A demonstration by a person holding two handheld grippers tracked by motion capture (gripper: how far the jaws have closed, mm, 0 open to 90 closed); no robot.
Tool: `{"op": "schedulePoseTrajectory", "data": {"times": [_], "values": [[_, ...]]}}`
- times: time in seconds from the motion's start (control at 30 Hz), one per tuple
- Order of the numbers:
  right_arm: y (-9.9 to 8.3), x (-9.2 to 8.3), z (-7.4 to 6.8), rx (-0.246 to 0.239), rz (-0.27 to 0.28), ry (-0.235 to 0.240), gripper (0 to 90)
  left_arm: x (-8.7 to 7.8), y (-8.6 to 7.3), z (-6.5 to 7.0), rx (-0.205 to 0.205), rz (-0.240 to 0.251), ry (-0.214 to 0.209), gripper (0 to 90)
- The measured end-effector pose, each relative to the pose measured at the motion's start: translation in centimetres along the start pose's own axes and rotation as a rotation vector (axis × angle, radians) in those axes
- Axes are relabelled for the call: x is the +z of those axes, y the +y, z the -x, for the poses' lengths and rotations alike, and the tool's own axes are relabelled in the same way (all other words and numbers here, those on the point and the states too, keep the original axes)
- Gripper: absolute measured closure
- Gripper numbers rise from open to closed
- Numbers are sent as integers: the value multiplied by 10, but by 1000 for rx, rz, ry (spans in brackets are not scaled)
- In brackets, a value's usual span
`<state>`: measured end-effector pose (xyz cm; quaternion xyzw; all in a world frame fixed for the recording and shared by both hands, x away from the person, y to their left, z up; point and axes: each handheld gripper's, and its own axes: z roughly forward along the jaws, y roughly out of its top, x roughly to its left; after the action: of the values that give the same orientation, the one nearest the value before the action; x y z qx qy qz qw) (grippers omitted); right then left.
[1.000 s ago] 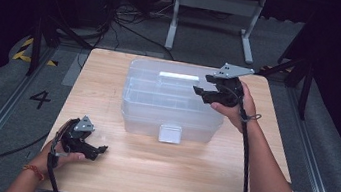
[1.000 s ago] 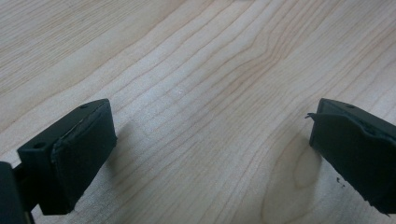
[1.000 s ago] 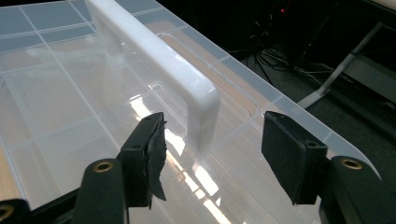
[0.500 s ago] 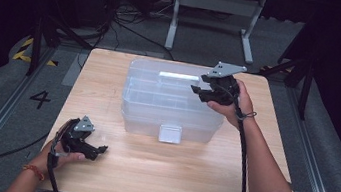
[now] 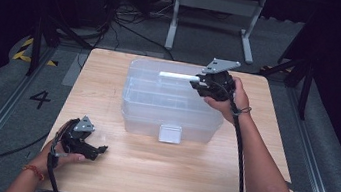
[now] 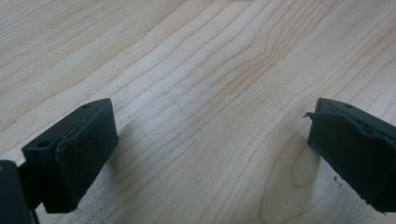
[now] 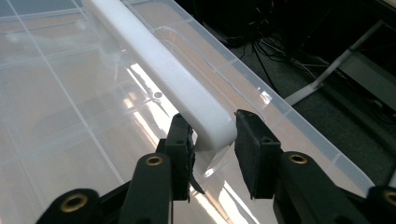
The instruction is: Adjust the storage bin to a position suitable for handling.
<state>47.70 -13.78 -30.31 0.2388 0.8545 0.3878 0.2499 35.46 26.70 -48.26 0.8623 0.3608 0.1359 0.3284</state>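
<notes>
The wooden table (image 5: 246, 187) carries a big clear plastic box (image 5: 172, 101) at its middle, lid on, with a white clasp (image 5: 170, 133) on the near wall and a white handle (image 5: 176, 75) lying along the far part of the lid. The right gripper (image 5: 195, 83) reaches in from the box's right side; its jaws have just been closing and now clamp the end of that handle, as the right gripper view shows (image 7: 205, 121). The hold sits at the very tip of the bar, so a pull or lift may let it slide out, and a one-ended pull could twist the lid or drag the whole light box across the table. The clasp looks fastened, which would stop the lid from rising. The left gripper (image 5: 99, 150) rests at the near left corner, jaws spread wide and empty over bare wood (image 6: 205, 116), well apart from the box and not steadying it.
</notes>
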Motion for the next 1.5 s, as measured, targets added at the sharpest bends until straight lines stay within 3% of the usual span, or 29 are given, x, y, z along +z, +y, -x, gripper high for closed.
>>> {"op": "schedulePoseTrajectory", "data": {"times": [0.07,0.27,0.5,0.57,0.73,0.83,1.1,1.3,1.5], "values": [[1,2,-2,-7,-8,1,717,-1,-1,0,1,1,-11,43],[3,3,-3,-12,-17,-17,719,-4,-1,-1,-10,12,-4,153],[4,3,-3,-10,-23,-24,720,-4,1,-2,-15,17,12,207],[5,3,-3,-10,-24,-22,721,-5,2,-3,-25,10,0,244],[5,3,-2,-9,-27,-18,721,-6,5,-1,-4,15,14,261],[7,3,1,-1,-21,-15,721,-12,12,-1,3,74,17,280],[11,3,5,11,-37,-5,720,-27,27,-6,14,158,23,299],[14,3,6,13,-52,-2,720,-38,38,-4,41,197,24,310],[15,3,7,17,-46,2,720,-43,50,1,66,206,30,335]]}}
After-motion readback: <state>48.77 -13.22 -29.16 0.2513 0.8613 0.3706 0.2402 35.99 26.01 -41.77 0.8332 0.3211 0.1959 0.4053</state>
